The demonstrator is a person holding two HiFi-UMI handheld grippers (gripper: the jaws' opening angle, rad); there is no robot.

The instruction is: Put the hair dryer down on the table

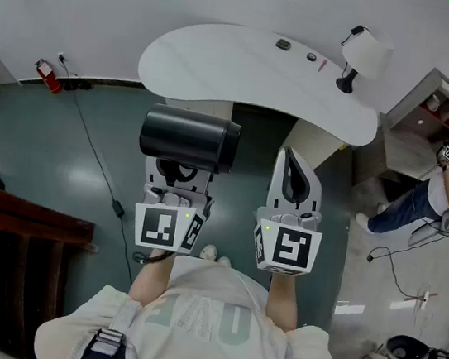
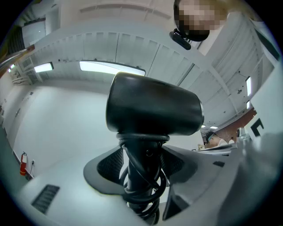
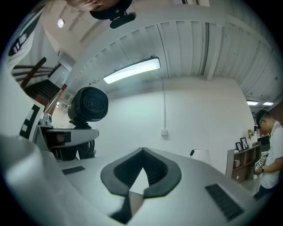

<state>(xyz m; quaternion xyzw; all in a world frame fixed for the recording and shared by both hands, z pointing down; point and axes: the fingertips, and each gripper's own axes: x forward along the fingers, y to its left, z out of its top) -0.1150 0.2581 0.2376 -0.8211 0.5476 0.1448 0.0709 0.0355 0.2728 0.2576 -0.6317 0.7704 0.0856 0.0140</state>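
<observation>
Left hand-held gripper (image 2: 141, 164): clamped on the handle of the hair dryer, a ribbed pad on either side of it.
Hair dryer (image 1: 189, 138): black, up in the air in the left hand-held gripper, handle down, its barrel lying crosswise above the jaws.
Cord (image 2: 142, 187): black, wound in loops round the handle, right where the pads hold.
Right hand-held gripper (image 3: 142, 154): closed, tips meeting, nothing between them; held beside the left one, apart from the hair dryer.
Worktop (image 1: 224, 70): white, curved, ahead of both grippers; the hair dryer is short of its near edge and not touching it.
On the worktop: a lamp (image 1: 361, 57) with a white shade at the right end, two small dark things near it, too small to tell.
Floor (image 1: 45, 148): dark green, below the grippers.
Wall side: a red fire extinguisher (image 1: 48, 75) at the left.
Right of the room: another person (image 1: 444, 195) bent beside a shelf (image 1: 435, 110).
</observation>
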